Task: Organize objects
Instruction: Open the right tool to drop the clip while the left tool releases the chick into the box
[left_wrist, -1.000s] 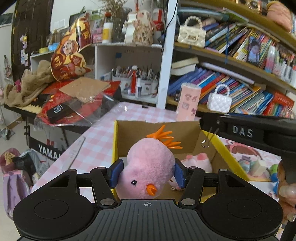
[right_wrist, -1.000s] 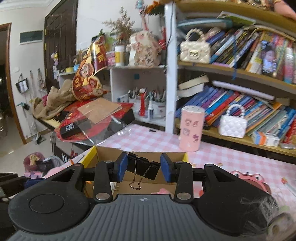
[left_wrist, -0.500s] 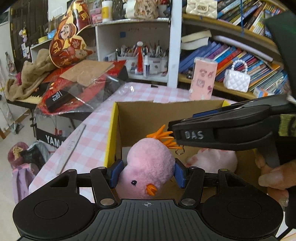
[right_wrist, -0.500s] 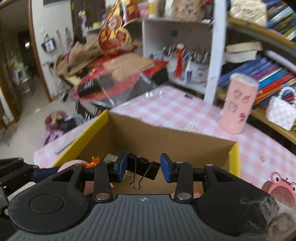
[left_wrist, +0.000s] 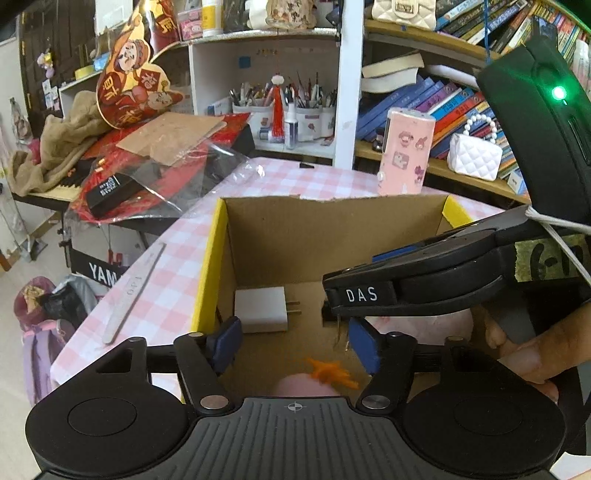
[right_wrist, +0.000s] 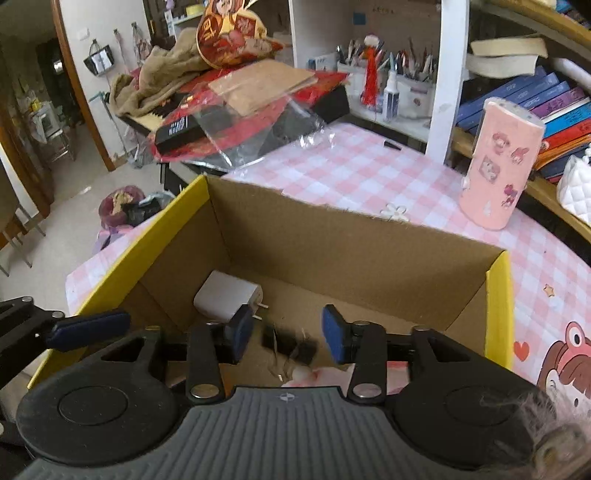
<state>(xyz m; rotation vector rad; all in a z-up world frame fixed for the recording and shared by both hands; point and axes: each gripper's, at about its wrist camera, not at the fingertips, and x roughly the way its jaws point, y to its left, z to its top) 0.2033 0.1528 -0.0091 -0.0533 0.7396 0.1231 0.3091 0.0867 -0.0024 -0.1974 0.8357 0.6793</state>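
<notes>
Open brown cardboard box with yellow edges (left_wrist: 212, 258) on pink-and-white checked tablecloth (left_wrist: 162, 295). Inside: white wall charger with two prongs (left_wrist: 262, 310); pink plush chick with orange crest (left_wrist: 314, 382), below left gripper (left_wrist: 295, 345), jaws just opened, apart from it. Right gripper (left_wrist: 424, 291) over box's right side.

A pink-and-white checked tablecloth (right_wrist: 373, 173) covers the table. Near its far edge a pink cylinder with cartoon stickers (right_wrist: 496, 164) stands upright, and a grey ruler (left_wrist: 135, 291) lies along its left edge. Beyond the far-left corner a keyboard (right_wrist: 153, 114) carries a tan cloth (right_wrist: 155, 79), a flat piece of cardboard (right_wrist: 262, 86), red packets under clear plastic (right_wrist: 258, 129) and a red-and-gold cut-out figure (left_wrist: 129, 83). A bookshelf (left_wrist: 436, 170) behind holds books (left_wrist: 413, 107), pen cups (left_wrist: 310, 114) and a white quilted handbag (left_wrist: 474, 155).
</notes>
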